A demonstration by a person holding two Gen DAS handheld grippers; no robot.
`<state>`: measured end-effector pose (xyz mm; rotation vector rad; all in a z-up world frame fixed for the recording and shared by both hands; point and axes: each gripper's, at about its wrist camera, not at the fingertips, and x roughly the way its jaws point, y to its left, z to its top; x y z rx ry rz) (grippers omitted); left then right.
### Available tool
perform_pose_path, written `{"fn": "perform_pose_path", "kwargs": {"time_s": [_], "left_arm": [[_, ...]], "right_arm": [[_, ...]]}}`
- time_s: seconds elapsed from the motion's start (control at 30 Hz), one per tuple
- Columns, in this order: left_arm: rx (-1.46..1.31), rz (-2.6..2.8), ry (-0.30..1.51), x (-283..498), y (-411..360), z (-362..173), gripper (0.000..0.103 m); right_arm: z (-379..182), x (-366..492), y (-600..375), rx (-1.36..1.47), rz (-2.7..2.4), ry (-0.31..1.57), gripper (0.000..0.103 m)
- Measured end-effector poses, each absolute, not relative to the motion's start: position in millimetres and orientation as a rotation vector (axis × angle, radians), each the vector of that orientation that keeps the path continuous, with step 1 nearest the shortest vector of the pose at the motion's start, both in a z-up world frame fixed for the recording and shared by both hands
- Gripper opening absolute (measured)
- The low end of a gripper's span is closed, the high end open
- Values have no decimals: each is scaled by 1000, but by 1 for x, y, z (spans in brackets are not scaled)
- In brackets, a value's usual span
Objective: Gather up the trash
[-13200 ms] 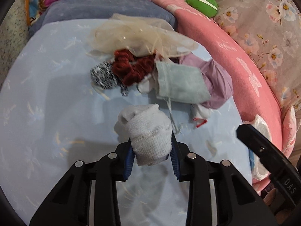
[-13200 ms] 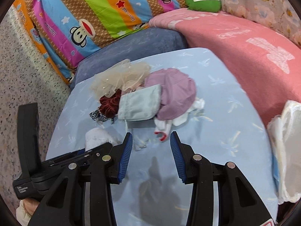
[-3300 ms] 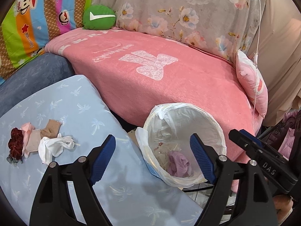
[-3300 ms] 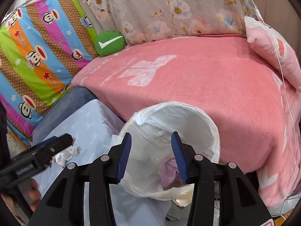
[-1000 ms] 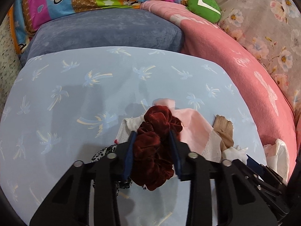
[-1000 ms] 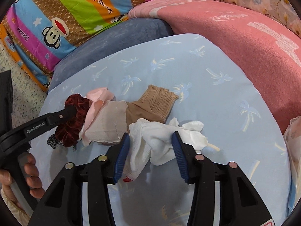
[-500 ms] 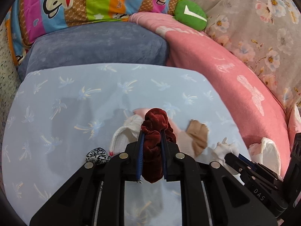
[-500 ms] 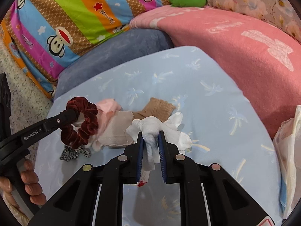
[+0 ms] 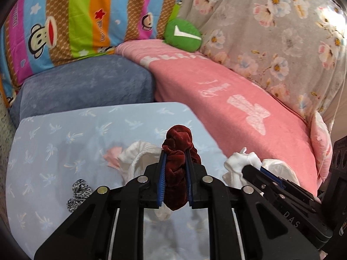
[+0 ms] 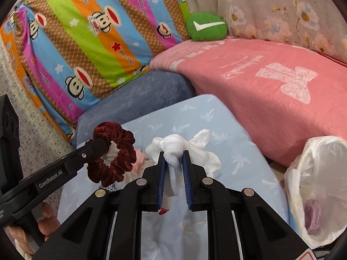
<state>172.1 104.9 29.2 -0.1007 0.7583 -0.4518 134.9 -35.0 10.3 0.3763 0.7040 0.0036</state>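
Observation:
My left gripper [image 9: 175, 153] is shut on a dark red velvet scrunchie [image 9: 177, 151] and holds it above the light blue table [image 9: 54, 134]; it also shows in the right wrist view [image 10: 112, 153]. My right gripper [image 10: 172, 155] is shut on a white cloth [image 10: 175, 145], lifted off the table; it shows at the right in the left wrist view [image 9: 240, 162]. A white-lined trash bin [image 10: 314, 173] stands at the table's right end with a purple cloth [image 10: 312, 214] inside.
On the table lie a pink and white cloth pile [image 9: 130, 156] and a black-and-white patterned scrunchie [image 9: 79, 190]. A pink blanket [image 9: 227, 99] covers the sofa at the right, a blue cushion [image 9: 82, 88] lies behind the table, and a green pillow [image 9: 182, 35] sits at the back.
Both grippers have risen from the table with their loads and the views have tilted up toward the sofa. The trash bin has come further into the right wrist view.

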Motion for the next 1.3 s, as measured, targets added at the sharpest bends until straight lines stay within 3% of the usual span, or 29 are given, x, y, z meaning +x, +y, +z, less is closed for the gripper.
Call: {"fn": "perform_pose_path", "kwargs": {"time_s": [0.4, 0.83, 1.13, 1.3], "left_arm": [[-74, -604, 738, 138, 45, 51, 15], [-62, -681, 897, 115, 13, 7, 17], [-48, -662, 896, 110, 4, 7, 18], [-58, -643, 891, 111, 5, 8, 34]], "right_arm": [[45, 75, -94, 403, -70, 604, 15], [22, 37, -127, 436, -113, 626, 15], [16, 31, -131, 445, -114, 631, 15], [14, 30, -130, 444, -108, 635, 15]]}}
